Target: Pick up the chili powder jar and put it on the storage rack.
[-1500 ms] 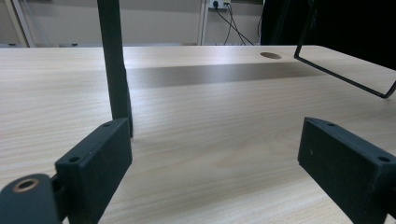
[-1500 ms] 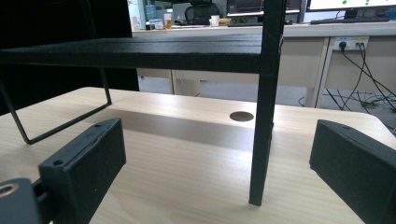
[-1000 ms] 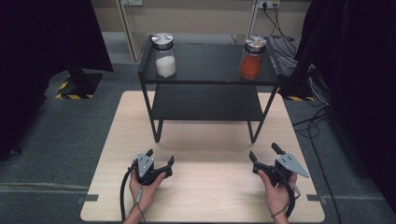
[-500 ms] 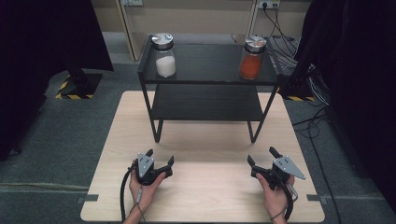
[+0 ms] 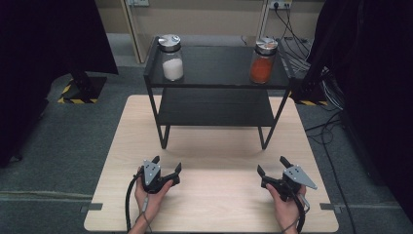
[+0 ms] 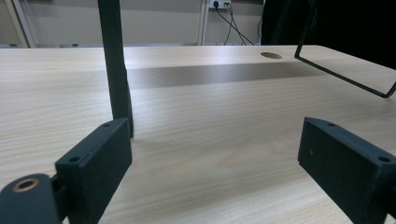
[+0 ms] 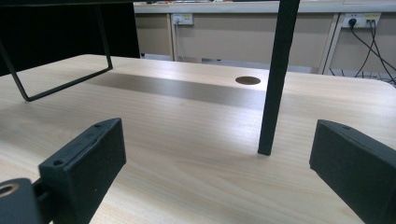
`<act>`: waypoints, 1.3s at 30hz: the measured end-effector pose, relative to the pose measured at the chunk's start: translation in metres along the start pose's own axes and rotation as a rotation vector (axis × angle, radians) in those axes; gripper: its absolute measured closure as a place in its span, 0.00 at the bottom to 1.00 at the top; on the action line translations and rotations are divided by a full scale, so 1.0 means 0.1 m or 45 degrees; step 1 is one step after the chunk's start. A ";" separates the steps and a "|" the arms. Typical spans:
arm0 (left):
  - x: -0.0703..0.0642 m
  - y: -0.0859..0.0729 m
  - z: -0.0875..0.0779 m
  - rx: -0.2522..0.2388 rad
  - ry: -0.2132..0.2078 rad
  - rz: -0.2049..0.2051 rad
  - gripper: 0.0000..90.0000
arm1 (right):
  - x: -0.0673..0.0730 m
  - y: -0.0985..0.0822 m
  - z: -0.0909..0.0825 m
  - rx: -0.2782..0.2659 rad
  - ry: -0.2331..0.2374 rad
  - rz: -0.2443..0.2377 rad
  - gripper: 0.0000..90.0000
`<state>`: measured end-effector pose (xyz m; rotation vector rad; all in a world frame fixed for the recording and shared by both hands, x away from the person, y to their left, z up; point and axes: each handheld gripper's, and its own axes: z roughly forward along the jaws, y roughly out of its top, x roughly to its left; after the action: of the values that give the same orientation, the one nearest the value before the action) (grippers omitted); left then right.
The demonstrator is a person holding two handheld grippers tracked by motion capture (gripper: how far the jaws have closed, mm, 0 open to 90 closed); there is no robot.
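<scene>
A black two-tier shelf stands at the far half of the wooden table. On its top tier a jar of white powder is at the left and a jar of orange powder at the right, both with metal lids. My left gripper rests on the table near the front left, open with nothing between its jaws. My right gripper rests at the front right, also open and empty. Each one points toward a shelf leg.
The shelf's lower tier is bare. A round cable hole sits in the tabletop behind the shelf. Grey carpet surrounds the table, dark curtains hang at both sides, and cables lie on the floor at the back right.
</scene>
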<state>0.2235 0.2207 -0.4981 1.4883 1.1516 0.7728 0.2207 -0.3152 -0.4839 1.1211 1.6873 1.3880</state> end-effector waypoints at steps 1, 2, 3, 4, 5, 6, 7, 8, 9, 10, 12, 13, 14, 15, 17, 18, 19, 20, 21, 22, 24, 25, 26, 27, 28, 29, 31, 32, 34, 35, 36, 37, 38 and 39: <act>0.00 0.00 0.00 0.001 0.000 0.000 0.11 | 0.00 0.00 0.00 0.004 0.000 -0.001 0.04; 0.00 0.00 0.00 0.001 -0.001 0.000 0.11 | 0.00 0.00 0.00 0.006 -0.001 -0.002 0.04; 0.00 0.00 0.00 0.001 -0.001 -0.001 0.10 | 0.00 0.00 0.00 0.011 -0.001 -0.002 0.04; 0.00 0.00 0.00 0.000 0.000 -0.001 0.11 | -0.01 -0.01 0.00 0.016 0.000 -0.001 0.04; 0.00 0.00 0.00 -0.001 0.000 -0.002 0.11 | -0.01 -0.01 0.00 0.019 0.000 -0.002 0.04; 0.00 0.00 0.00 -0.001 -0.001 -0.002 0.11 | -0.01 -0.01 0.00 0.026 0.001 -0.001 0.04; 0.00 0.00 0.00 -0.001 0.000 -0.003 0.10 | -0.01 -0.01 0.00 0.032 0.001 -0.005 0.04; 0.00 0.00 0.00 -0.001 0.000 -0.003 0.10 | -0.01 -0.01 0.01 0.038 0.002 -0.005 0.04; 0.00 0.00 0.00 -0.001 0.000 -0.003 0.10 | -0.01 -0.01 0.01 0.045 0.004 -0.008 0.04; 0.00 0.00 0.00 -0.002 -0.001 -0.003 0.10 | -0.02 -0.01 0.01 0.053 0.007 -0.006 0.04; 0.00 0.00 0.00 -0.002 -0.001 -0.004 0.10 | -0.02 -0.02 0.02 0.062 0.009 -0.008 0.04; 0.01 0.00 0.00 -0.001 -0.002 -0.004 0.10 | -0.02 -0.02 0.02 0.066 0.011 -0.009 0.04; 0.01 0.00 0.00 -0.001 -0.001 -0.004 0.10 | -0.02 -0.02 0.02 0.067 0.012 -0.013 0.04; 0.01 0.00 0.00 -0.002 -0.001 -0.005 0.10 | -0.02 -0.02 0.03 0.067 0.010 -0.017 0.04; 0.01 0.00 0.00 -0.002 0.001 -0.005 0.10 | -0.02 -0.02 0.02 0.066 0.010 -0.017 0.04; 0.01 0.00 0.00 -0.002 0.002 -0.006 0.10 | -0.02 -0.02 0.02 0.066 0.010 -0.018 0.04; 0.01 0.00 0.00 -0.002 0.003 -0.007 0.10 | -0.02 -0.02 0.02 0.066 0.011 -0.019 0.04; 0.01 0.00 0.00 -0.002 0.004 -0.007 0.10 | -0.02 -0.02 0.03 0.068 0.012 -0.018 0.04; 0.01 0.00 0.00 -0.002 0.003 -0.006 0.10 | -0.02 -0.02 0.03 0.071 0.014 -0.016 0.04; 0.01 0.00 0.00 -0.003 0.003 -0.006 0.10 | -0.03 -0.02 0.03 0.071 0.015 -0.015 0.04; 0.01 0.00 0.00 -0.003 0.001 -0.003 0.10 | -0.03 -0.02 0.03 0.072 0.018 -0.018 0.04; 0.01 0.00 0.00 -0.002 0.001 -0.004 0.10 | -0.03 -0.01 0.03 0.075 0.021 -0.019 0.04; 0.01 0.00 0.00 -0.002 0.000 -0.005 0.10 | -0.04 -0.01 0.03 0.077 0.023 -0.017 0.04; 0.01 0.00 0.00 -0.001 0.000 -0.005 0.10 | -0.04 -0.01 0.04 0.079 0.024 -0.015 0.04; 0.01 0.00 0.00 -0.002 0.001 -0.006 0.10 | -0.04 0.00 0.04 0.080 0.025 -0.013 0.04; 0.01 0.00 0.00 -0.002 0.001 -0.005 0.10 | -0.05 0.00 0.04 0.081 0.027 -0.011 0.04; 0.01 0.00 0.00 0.000 0.002 -0.001 0.10 | -0.05 0.00 0.04 0.083 0.030 -0.012 0.04; 0.01 0.00 0.00 0.001 0.003 -0.001 0.10 | -0.05 0.00 0.04 0.085 0.031 -0.013 0.04; 0.00 0.00 0.00 -0.001 0.004 0.003 0.10 | -0.05 0.01 0.04 0.087 0.033 -0.014 0.04; 0.00 0.00 0.00 -0.001 0.004 0.004 0.10 | -0.06 0.00 0.04 0.087 0.033 -0.013 0.04; 0.00 0.00 0.00 -0.001 0.004 0.004 0.10 | -0.06 0.00 0.04 0.085 0.033 -0.010 0.04; 0.01 0.00 0.00 -0.001 0.003 0.002 0.10 | -0.06 0.00 0.04 0.083 0.032 -0.009 0.04; 0.01 0.00 0.00 -0.001 0.003 0.000 0.10 | -0.06 0.00 0.04 0.083 0.033 -0.009 0.04; 0.01 0.00 -0.01 -0.002 0.003 -0.001 0.10 | -0.06 0.00 0.04 0.084 0.034 -0.007 0.04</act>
<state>0.2233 0.2216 -0.4983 1.4860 1.1531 0.7748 0.2268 -0.3191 -0.4847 1.1380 1.7658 1.3579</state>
